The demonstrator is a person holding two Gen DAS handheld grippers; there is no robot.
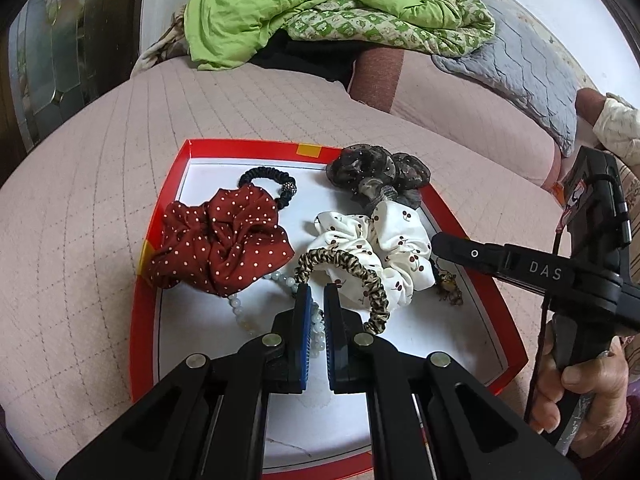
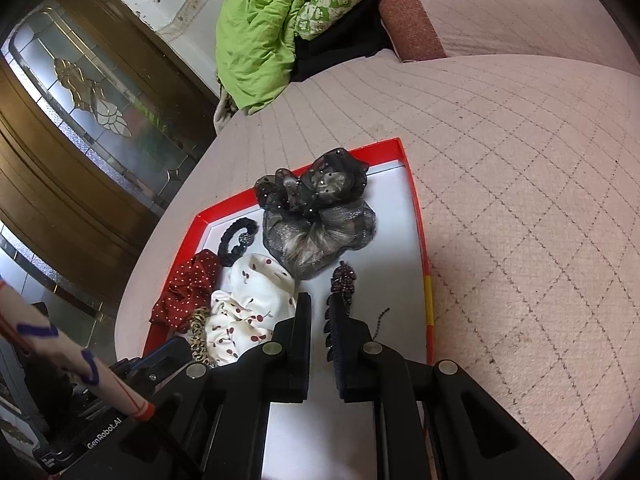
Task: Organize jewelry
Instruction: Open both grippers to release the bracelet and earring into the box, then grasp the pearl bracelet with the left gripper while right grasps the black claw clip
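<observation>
A red-rimmed white tray [image 1: 164, 280] on the bed holds hair ties and jewelry: a red polka-dot scrunchie [image 1: 220, 244], a black hair tie [image 1: 268, 180], a white cherry scrunchie [image 1: 384, 248], a leopard hair tie [image 1: 356, 276], a dark sheer scrunchie [image 1: 376, 176], a pale bead bracelet [image 1: 240, 312] and a small brooch [image 1: 448, 288]. My left gripper [image 1: 316, 292] hovers over the bracelet, jaws narrowly apart, empty. My right gripper [image 2: 320, 304] is slightly open beside a dark beaded hair clip [image 2: 340, 300], with the dark sheer scrunchie [image 2: 320, 224] ahead.
The tray [image 2: 416, 220] lies on a pink quilted bedspread [image 1: 80, 220]. A green blanket [image 1: 304, 4] is piled at the back. A wooden door with glass [image 2: 80, 120] stands to the left. The right gripper's body [image 1: 560, 272] is at the tray's right edge.
</observation>
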